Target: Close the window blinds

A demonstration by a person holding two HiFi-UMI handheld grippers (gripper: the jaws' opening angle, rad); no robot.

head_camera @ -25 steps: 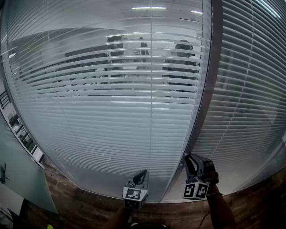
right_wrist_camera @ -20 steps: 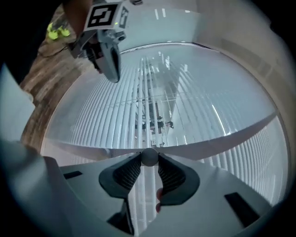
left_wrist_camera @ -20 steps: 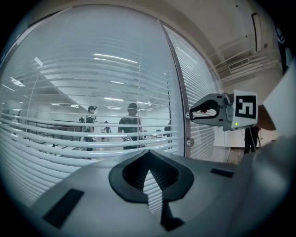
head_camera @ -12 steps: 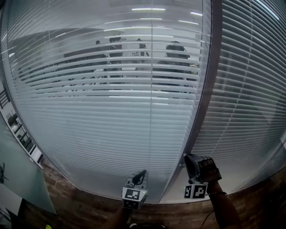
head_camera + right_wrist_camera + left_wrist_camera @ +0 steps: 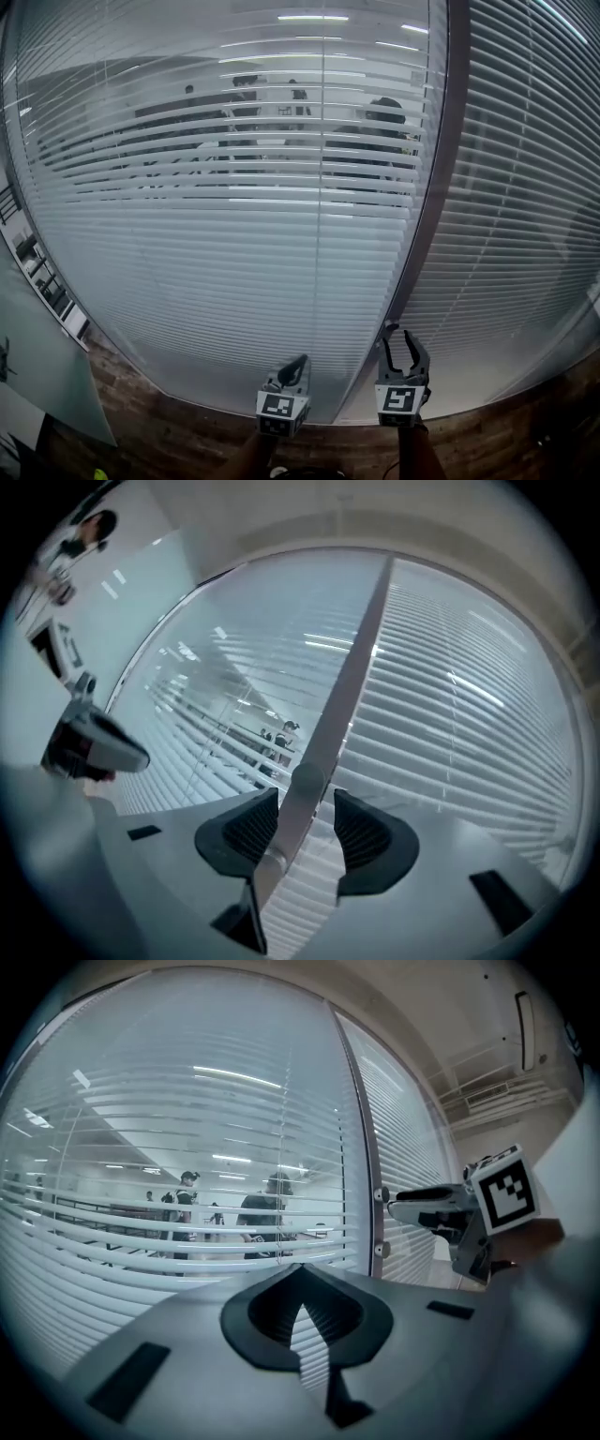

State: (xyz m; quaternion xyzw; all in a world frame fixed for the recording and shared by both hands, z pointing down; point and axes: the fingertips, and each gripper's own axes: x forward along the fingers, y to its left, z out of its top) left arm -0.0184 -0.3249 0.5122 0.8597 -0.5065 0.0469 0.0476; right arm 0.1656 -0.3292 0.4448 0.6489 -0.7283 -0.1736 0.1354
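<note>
White slatted blinds hang behind glass in the left pane, with the middle slats tilted enough to show people beyond. A dark frame post divides them from the right pane's blinds. A round knob sits on the post. My right gripper stands upright at the post's foot; its jaws have just been opening. They are open in the right gripper view, with the knob between them and no pad pressing on it. My left gripper points at the left pane, shut and empty.
Two knobs show one above the other on the post in the left gripper view, with the right gripper reaching toward them. A brick sill runs under the glass. A wall with small fittings stands at the left.
The right gripper has rolled from lying sideways at the post to standing upright, and its jaws have spread apart. The left gripper has stayed where it was.
</note>
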